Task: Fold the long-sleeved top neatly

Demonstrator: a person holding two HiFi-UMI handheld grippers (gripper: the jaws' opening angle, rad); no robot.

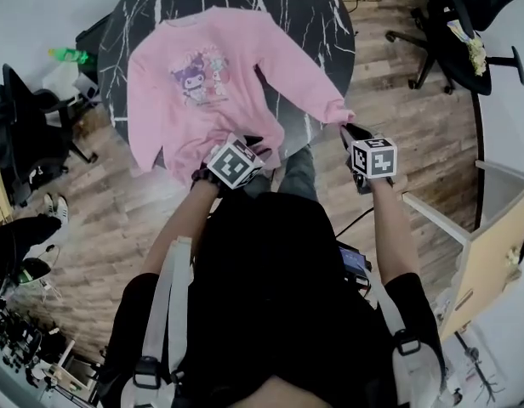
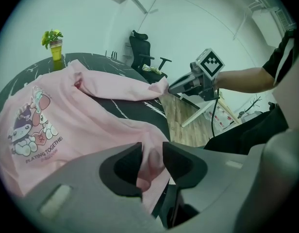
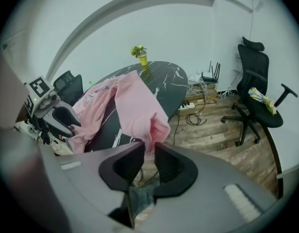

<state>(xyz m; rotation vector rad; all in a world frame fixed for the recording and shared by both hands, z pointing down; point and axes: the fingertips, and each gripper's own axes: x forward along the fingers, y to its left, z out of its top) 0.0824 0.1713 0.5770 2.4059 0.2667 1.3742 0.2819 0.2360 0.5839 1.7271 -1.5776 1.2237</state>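
Pink long-sleeved top [image 1: 211, 75] on one black table [image 1: 323, 14], left tongs [image 2: 152, 153] clamped on its hem [image 2: 148, 171], right tongs [image 3: 148, 152] pinching one cuff [image 3: 158, 129].

Soft pink cloth top [image 1: 245, 41], glossy black marbled table [image 1: 321, 15]; wood-plank floor [image 1: 398, 100], seemingly matt

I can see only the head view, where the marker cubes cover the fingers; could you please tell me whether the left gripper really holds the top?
Observer: Yes. In the left gripper view, the left gripper has a fold of the top's hem pinched between its fingers.
Operator: Thank you. Does the right gripper have the sleeve?
Observer: The right gripper view shows the right gripper closed on the sleeve's cuff, held out past the table edge.
Operator: Is anything else on the table?
Observer: A small potted plant stands at its far end.
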